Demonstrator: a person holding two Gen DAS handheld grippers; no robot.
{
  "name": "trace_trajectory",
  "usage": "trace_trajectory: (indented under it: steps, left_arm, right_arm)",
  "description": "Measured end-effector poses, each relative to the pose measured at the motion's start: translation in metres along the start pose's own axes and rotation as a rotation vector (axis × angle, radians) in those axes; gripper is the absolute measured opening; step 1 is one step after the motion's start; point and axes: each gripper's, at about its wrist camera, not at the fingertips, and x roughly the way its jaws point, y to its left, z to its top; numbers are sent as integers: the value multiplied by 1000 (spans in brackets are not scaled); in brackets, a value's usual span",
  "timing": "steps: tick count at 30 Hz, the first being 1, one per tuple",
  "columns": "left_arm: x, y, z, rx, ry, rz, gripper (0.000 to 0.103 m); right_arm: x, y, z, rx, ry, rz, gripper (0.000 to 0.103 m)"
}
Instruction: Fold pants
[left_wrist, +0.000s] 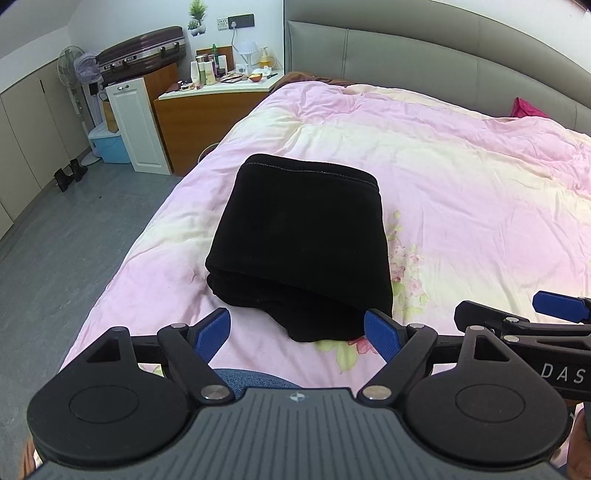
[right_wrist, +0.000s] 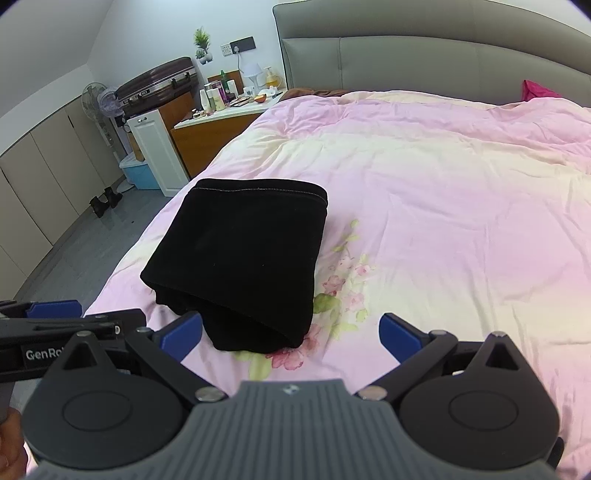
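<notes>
The black pants (left_wrist: 303, 240) are seen folded into a thick stacked rectangle on the pink floral duvet (left_wrist: 461, 177). Both left tongs (left_wrist: 297, 334) and right tongs (right_wrist: 291, 334) are held wide, gripping nothing, just short of the bundle.

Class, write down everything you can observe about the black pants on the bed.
The black pants are a soft, matte, knit-looking fabric folded into a compact, thick rectangular bundle. A pale stitched seam runs along the far edge; stacked layers show at the near edge. The bundle lies flat on the pink floral quilt, towards its left side. Neither open tool, left or right, touches it.
</notes>
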Motion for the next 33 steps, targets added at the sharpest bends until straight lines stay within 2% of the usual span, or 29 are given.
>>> trace_trajectory:
  steps: [33]
  left_arm:
    - [-3, 2, -1, 16, -15, 2, 93]
  right_arm:
    - [-10, -7, -7, 5, 4, -25, 98]
